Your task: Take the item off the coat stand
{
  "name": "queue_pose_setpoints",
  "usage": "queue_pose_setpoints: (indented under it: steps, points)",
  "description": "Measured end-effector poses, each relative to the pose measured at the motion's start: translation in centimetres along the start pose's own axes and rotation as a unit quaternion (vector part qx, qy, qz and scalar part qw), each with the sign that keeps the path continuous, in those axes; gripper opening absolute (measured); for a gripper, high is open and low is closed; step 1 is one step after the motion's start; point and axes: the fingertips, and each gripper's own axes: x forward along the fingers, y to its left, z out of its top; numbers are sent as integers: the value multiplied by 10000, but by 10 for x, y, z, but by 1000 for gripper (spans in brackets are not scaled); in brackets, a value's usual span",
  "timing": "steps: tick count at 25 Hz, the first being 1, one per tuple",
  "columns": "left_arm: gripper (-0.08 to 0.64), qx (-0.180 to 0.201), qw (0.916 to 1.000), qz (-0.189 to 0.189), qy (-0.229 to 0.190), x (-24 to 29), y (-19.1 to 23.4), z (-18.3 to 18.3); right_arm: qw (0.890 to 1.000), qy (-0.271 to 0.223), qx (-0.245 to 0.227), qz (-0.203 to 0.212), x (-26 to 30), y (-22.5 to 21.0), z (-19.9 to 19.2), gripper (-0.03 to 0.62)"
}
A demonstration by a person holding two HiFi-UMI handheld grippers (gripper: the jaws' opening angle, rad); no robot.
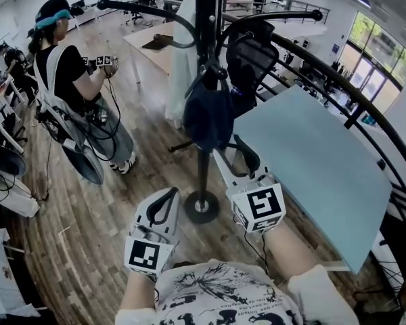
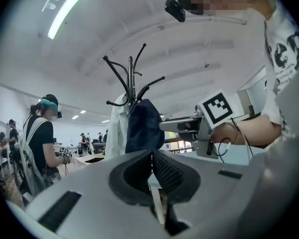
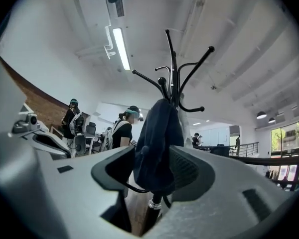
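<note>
The right tongs (image 3: 152,153) stand apart, with the dark blue bag (image 3: 157,133) hanging in the gap between them (a cloth bag, by its look). The pads do not seem to press on it. The left tongs (image 2: 152,156) are closed together on nothing, held back from the coat stand (image 1: 203,171). The job looks barely begun: the bag still hangs from a hook high on the stand, beside a white garment (image 2: 117,128). Gripping it, lifting it clear of the hook and carrying it away are all left to do. To the right lies a pale blue surface (image 1: 311,161). Around it are a wooden floor (image 1: 74,215), a curved black railing (image 1: 365,107) and another person (image 1: 68,73).
</note>
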Motion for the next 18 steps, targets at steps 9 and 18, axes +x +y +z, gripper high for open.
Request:
queue_pose_setpoints:
  steps: [9,18]
  points:
    - [5,181,9990,-410,-60,7,21,15,9963,199,-14,-834,57,-24,3,276]
    - [5,107,9975,-691,-64,-2,38,11,9904,479,-62,-1296,74,-27,-2,131]
